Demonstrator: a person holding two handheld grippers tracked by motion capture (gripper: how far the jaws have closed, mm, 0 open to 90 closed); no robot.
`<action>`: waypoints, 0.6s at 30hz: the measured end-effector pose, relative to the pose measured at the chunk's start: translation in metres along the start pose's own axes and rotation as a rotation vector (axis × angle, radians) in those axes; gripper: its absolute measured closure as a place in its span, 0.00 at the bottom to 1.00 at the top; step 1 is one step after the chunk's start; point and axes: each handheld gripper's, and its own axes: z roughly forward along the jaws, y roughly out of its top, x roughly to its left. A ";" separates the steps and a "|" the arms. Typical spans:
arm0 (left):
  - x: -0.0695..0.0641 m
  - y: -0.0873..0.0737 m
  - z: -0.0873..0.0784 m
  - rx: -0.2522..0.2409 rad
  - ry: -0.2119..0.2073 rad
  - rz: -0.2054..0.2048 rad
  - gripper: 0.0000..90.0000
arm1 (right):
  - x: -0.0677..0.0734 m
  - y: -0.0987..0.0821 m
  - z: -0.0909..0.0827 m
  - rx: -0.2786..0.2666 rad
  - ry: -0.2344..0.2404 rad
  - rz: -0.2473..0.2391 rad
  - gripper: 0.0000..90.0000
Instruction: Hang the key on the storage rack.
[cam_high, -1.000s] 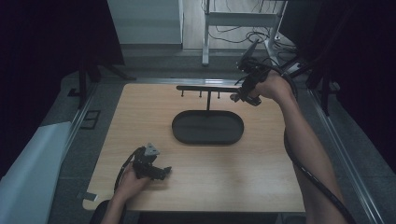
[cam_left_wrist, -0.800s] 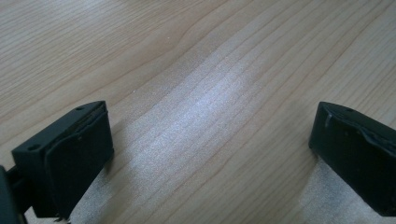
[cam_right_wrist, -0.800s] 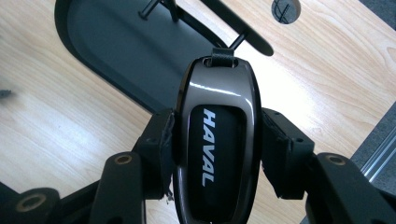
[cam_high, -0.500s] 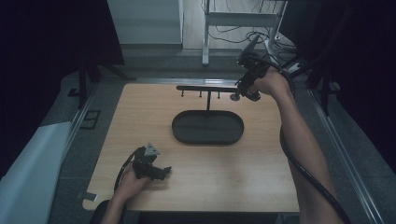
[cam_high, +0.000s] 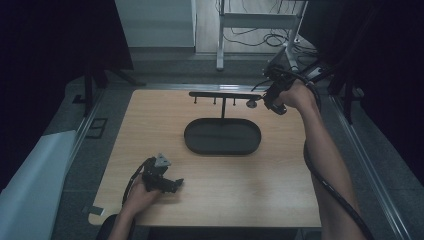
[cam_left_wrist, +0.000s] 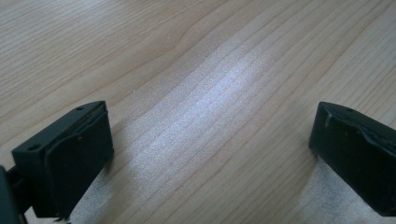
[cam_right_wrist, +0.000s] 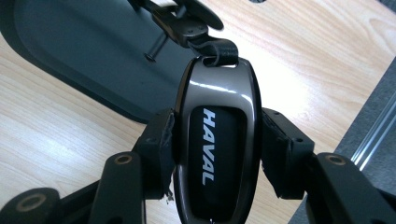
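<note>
Wooden table (cam_high: 280, 195): near left, the left gripper (cam_high: 165, 182) rests on it, jaws apart, nothing between; beyond the black tray (cam_high: 222, 136), far right, the right gripper (cam_right_wrist: 215, 149) clamps a HAVAL key fob (cam_right_wrist: 216, 144) beside the hook rack (cam_high: 220, 94)

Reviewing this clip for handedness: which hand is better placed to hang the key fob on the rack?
Right. The right gripper is shut on the key fob at the rack's end, strap loop near a hook. The left gripper rests open on the table's near edge.
</note>
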 end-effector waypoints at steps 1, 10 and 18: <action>0.000 0.000 0.000 -0.001 0.000 -0.001 0.00 | -0.002 -0.002 0.003 0.000 0.003 0.000 0.54; 0.000 0.000 0.000 0.001 -0.001 0.001 0.00 | -0.010 -0.013 0.031 0.024 0.005 0.010 0.54; 0.000 0.000 0.000 0.001 0.000 0.002 0.00 | -0.012 -0.018 0.049 0.008 0.020 0.010 0.54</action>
